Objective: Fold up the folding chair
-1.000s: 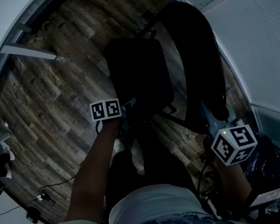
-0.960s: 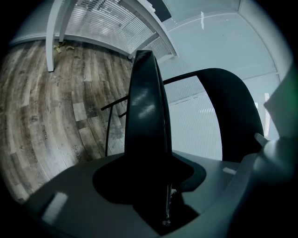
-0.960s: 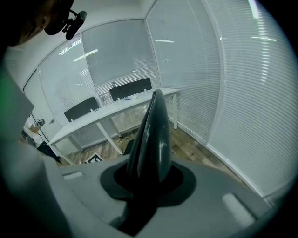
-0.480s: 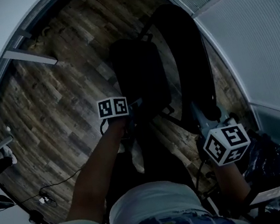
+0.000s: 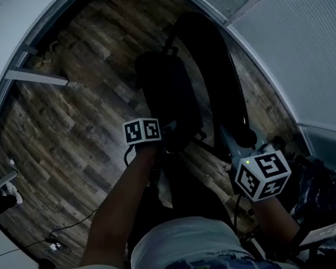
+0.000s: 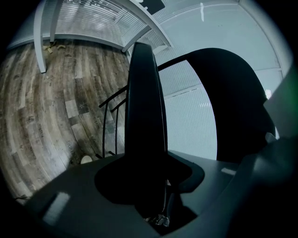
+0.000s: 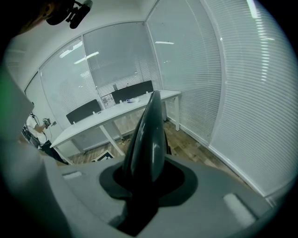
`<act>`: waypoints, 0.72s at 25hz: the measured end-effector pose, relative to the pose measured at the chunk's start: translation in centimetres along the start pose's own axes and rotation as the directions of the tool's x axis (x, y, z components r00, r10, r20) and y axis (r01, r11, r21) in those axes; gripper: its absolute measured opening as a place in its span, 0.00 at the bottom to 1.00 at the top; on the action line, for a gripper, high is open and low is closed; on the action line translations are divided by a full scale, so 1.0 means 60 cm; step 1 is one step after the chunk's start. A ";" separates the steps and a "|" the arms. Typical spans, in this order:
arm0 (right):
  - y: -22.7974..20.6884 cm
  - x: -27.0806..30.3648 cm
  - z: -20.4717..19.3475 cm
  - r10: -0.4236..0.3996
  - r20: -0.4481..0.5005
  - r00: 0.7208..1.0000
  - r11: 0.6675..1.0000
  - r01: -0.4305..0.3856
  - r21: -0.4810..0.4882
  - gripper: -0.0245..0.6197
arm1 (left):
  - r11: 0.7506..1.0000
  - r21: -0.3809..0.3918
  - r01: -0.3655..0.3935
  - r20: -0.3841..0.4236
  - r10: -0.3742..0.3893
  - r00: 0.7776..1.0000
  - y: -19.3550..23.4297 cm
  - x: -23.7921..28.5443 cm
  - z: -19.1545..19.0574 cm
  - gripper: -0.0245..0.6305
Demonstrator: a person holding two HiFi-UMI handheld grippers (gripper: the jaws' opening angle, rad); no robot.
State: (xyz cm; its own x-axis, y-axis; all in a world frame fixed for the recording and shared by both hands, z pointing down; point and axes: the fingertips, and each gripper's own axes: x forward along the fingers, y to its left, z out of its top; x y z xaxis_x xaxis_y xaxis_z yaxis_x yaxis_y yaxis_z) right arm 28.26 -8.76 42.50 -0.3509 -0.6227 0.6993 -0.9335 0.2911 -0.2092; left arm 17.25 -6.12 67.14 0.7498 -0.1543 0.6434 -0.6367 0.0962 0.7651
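Observation:
A black folding chair stands on the wood floor. In the head view its seat [image 5: 169,92] is tipped up towards the tall backrest [image 5: 215,71]. My left gripper [image 5: 169,135] holds the seat's near edge, its jaws closing on it. In the left gripper view the seat [image 6: 144,111] runs edge-on between the jaws of the left gripper [image 6: 151,174], with the backrest [image 6: 233,107] to the right. My right gripper [image 5: 236,143] clamps the backrest's top edge. The right gripper view shows that edge [image 7: 149,132] rising from between the jaws of the right gripper [image 7: 146,183].
Glass walls with white blinds [image 5: 306,43] curve close behind the chair. A white desk frame [image 5: 34,76] stands at the far left, and a cable [image 5: 63,234] lies on the floor. A dark bag [image 5: 332,199] sits by my right side. A long white table [image 7: 107,116] stands beyond.
My left gripper has risen with the seat's front edge, and the seat now stands steeper and closer to the backrest. The right gripper has stayed on the backrest.

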 end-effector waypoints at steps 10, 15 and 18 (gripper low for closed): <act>0.012 -0.005 0.007 -0.008 0.002 1.000 1.000 0.008 -0.008 0.18 | 0.999 0.010 0.046 -0.016 -0.045 0.999 -0.062 0.021 0.005 0.29; 0.011 -0.012 0.009 -0.014 0.007 1.000 1.000 0.014 -0.009 0.18 | 0.997 0.012 0.071 -0.028 -0.071 0.997 -0.095 0.034 0.001 0.28; 0.008 -0.014 0.010 -0.015 0.013 1.000 1.000 0.015 -0.006 0.18 | 0.997 0.015 0.078 -0.033 -0.078 0.996 -0.109 0.043 0.001 0.27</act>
State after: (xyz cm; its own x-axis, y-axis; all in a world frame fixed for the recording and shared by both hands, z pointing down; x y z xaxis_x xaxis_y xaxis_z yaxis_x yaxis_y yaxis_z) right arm 28.06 -8.53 41.42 -0.3380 -0.6362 0.6936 -0.9382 0.2863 -0.1945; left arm 23.33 -7.23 63.76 0.8027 -0.1286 0.5823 -0.5785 0.0693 0.8128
